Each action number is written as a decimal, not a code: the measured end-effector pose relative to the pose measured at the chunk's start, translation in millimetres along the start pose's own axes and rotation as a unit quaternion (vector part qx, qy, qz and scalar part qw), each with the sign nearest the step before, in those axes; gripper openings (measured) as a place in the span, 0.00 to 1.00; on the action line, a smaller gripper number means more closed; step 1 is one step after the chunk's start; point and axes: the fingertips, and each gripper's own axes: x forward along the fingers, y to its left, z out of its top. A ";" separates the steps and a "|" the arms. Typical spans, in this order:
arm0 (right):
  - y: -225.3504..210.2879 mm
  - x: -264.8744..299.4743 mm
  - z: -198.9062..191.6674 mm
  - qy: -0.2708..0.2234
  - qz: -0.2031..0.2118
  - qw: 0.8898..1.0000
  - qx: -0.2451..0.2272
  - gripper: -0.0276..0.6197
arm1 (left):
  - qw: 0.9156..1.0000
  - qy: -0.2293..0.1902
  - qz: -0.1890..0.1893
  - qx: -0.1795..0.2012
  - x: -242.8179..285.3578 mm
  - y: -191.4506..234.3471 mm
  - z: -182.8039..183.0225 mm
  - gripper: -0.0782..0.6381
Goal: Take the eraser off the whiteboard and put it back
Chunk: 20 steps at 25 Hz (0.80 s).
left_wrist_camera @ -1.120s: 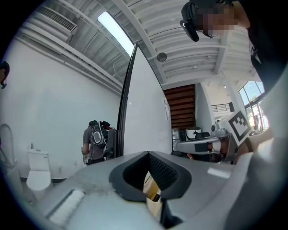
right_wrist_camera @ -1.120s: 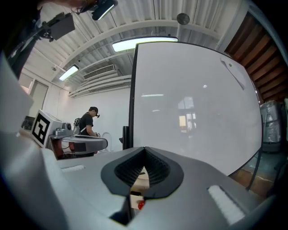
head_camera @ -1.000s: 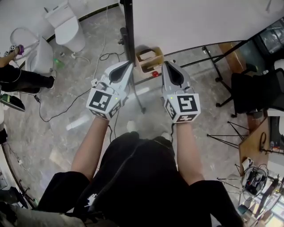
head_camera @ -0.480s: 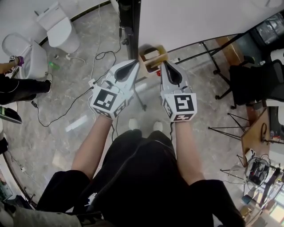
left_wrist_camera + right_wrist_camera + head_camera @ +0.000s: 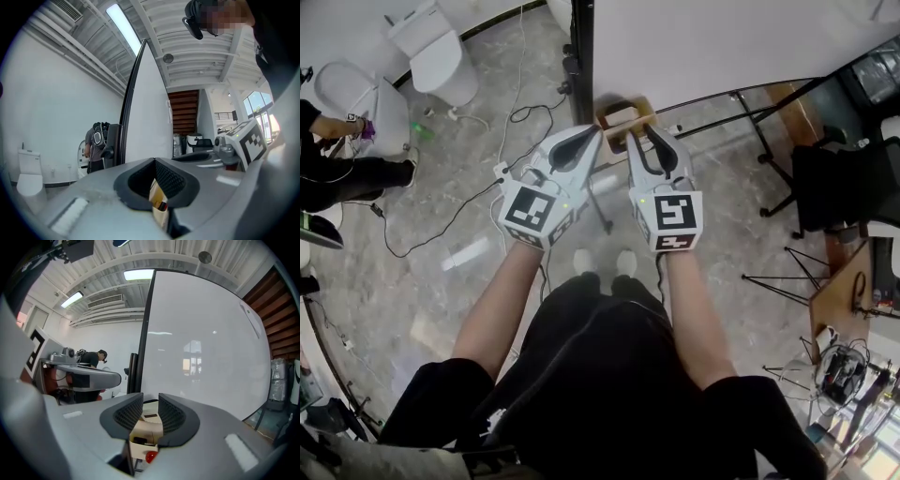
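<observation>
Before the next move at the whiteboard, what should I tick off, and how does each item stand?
1. Right gripper jaws apart: ok. They are opening, and the pads press on nothing.
2. Beige box lined up ahead of the right jaws: ok.
3. Eraser picked out: cannot tell. Only the box and a red piece show there.
4. Left gripper free: ok. Its jaws are together with nothing gripped.
5. Whiteboard face clear of both grippers: ok.
</observation>
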 end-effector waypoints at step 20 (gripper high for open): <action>4.3 53.4 -43.3 0.072 0.016 0.994 -0.082 0.56 | 0.998 0.022 0.058 -0.012 -3.9 15.7 -30.4 0.11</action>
